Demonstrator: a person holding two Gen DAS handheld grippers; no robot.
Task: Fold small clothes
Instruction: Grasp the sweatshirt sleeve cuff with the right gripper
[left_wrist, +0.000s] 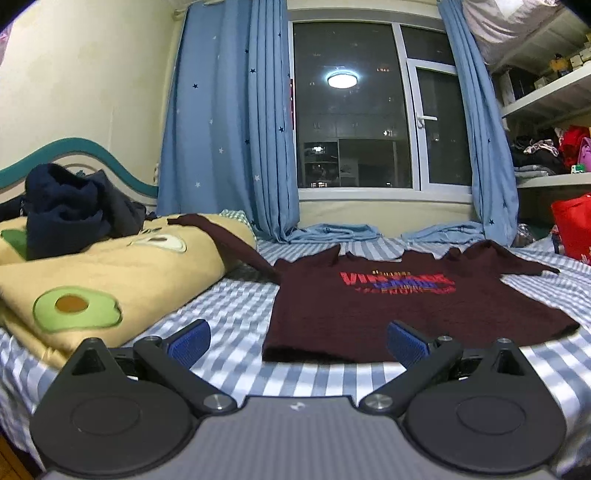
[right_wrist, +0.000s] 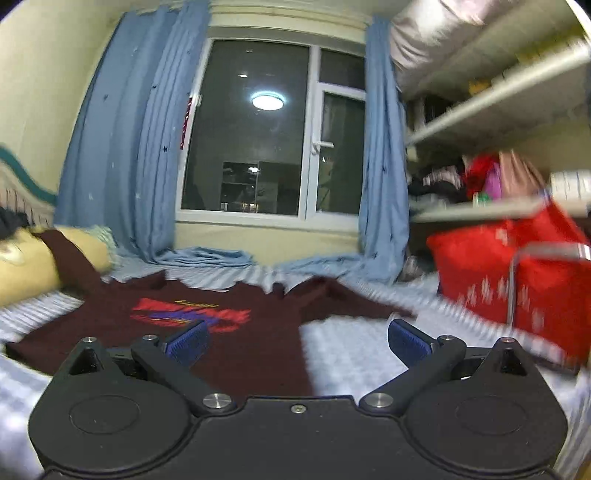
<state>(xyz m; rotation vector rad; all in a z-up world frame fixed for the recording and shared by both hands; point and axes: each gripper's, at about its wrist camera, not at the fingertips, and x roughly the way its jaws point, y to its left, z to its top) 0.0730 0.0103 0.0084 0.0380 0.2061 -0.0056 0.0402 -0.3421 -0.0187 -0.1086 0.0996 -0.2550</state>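
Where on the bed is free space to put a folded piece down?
Bare checked sheet lies between the avocado-print quilt and the dark red printed shirt, and between the shirt's right side and the red bag. The quilt is crowded with a navy clothes pile.

- The small shirt (left_wrist: 388, 306) is dark maroon, with a chest print in red, blue and a little yellow.
- The bedsheet (left_wrist: 229, 306) is checked in blue and white.
- The folded quilt (left_wrist: 147, 273) at the bed's left edge is pale yellow, patterned with green avocado halves with brown pits.
- The heap of clothes (left_wrist: 70, 214) on the quilt is navy.
- The curtains (left_wrist: 229, 122) are light blue, dotted with white and dark blue stars.
- The bag (right_wrist: 517, 269) at the bed's right edge is red with white marks.
- Both the left gripper (left_wrist: 297, 341) and the right gripper (right_wrist: 297, 341) are black with blue pads (left_wrist: 192, 341).
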